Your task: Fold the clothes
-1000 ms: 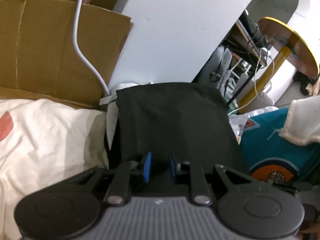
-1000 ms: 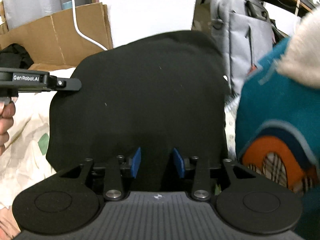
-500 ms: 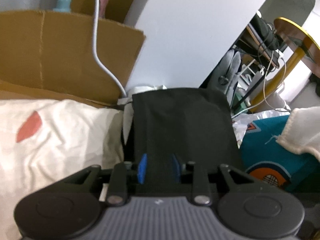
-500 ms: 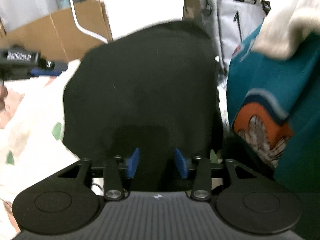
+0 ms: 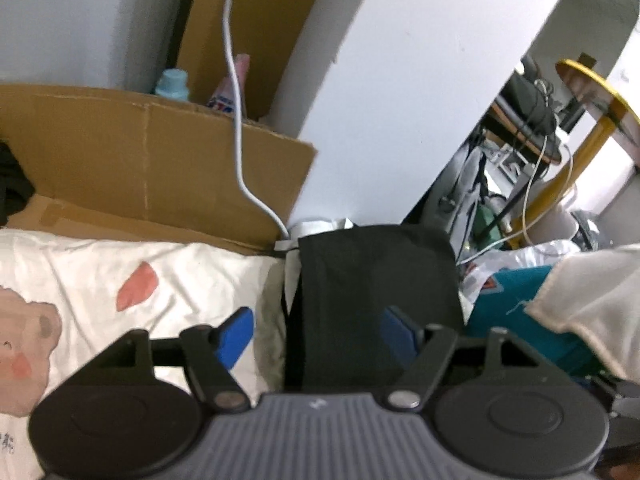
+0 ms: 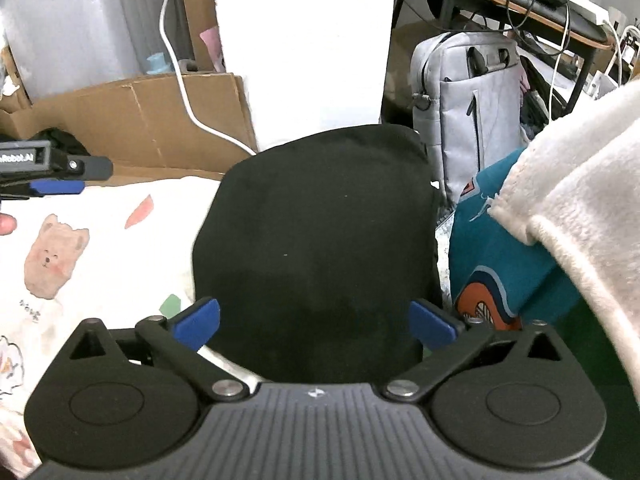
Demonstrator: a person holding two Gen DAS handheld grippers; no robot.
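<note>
Both tools stand w/ jaws spread wide, nothing between the blue pads: left tool [image 5: 316,334] and right tool [image 6: 314,320] each hover low over the near end of a black, smooth-knit folded garment [image 6: 320,240]. The garment lies as a compact rectangle on a cream bedsheet printed w/ bears and pink spots [image 6: 100,248], its long axis running straight away from both tools toward the brown cardboard box [image 5: 152,160] and white panel at the far side. Right tool sits centred on the near edge, pads flanking the garment's full width; left tool is offset, its right pad over the black cloth, its left pad over bare sheet, so the garment's left edge runs between them. In the right view the left tool [image 6: 56,174] shows well off to the left, so right seems nearer the middle. A teal printed garment [image 6: 508,260] and a cream fleece piece [image 6: 580,208] lie just right of the black one. The black one lies folded already; whether more folds are due can't be told.
</note>
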